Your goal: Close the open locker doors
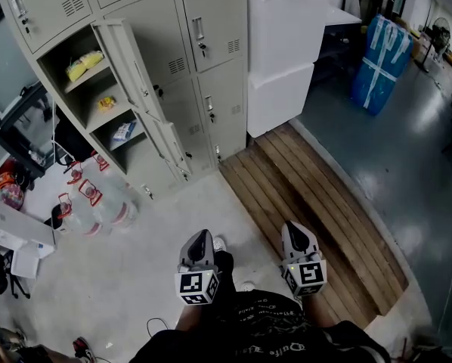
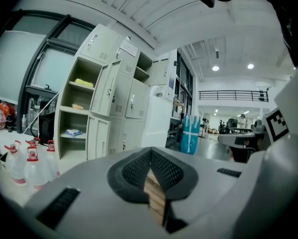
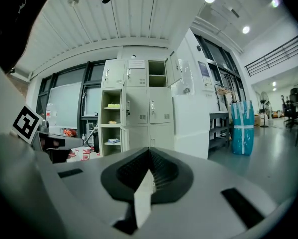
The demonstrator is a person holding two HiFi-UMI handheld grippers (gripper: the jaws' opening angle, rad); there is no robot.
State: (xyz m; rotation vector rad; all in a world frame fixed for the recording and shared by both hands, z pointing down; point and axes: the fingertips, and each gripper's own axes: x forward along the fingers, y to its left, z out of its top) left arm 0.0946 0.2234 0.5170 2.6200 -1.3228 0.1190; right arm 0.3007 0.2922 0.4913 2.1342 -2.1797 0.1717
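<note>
A grey bank of lockers (image 1: 203, 66) stands ahead at the upper left. A tall upper door (image 1: 131, 78) and a lower door (image 1: 171, 148) stand swung out, baring shelves (image 1: 97, 89) with yellow packets and small goods. The same open column (image 3: 111, 114) shows in the right gripper view, with a further open compartment (image 3: 157, 73) in the top row. My left gripper (image 1: 199, 238) and right gripper (image 1: 294, 228) are held low by my body, well short of the lockers. Both are shut with nothing held: left tips (image 2: 150, 151) and right tips (image 3: 149, 151) meet.
Several water bottles with red labels (image 1: 90, 203) crowd the floor before the open column. Stacked white boxes (image 1: 283, 48) adjoin the lockers' right side. A wooden plank platform (image 1: 317, 210) lies at the right, a blue wrapped bundle (image 1: 381, 63) beyond it. A white carton (image 1: 14, 231) sits left.
</note>
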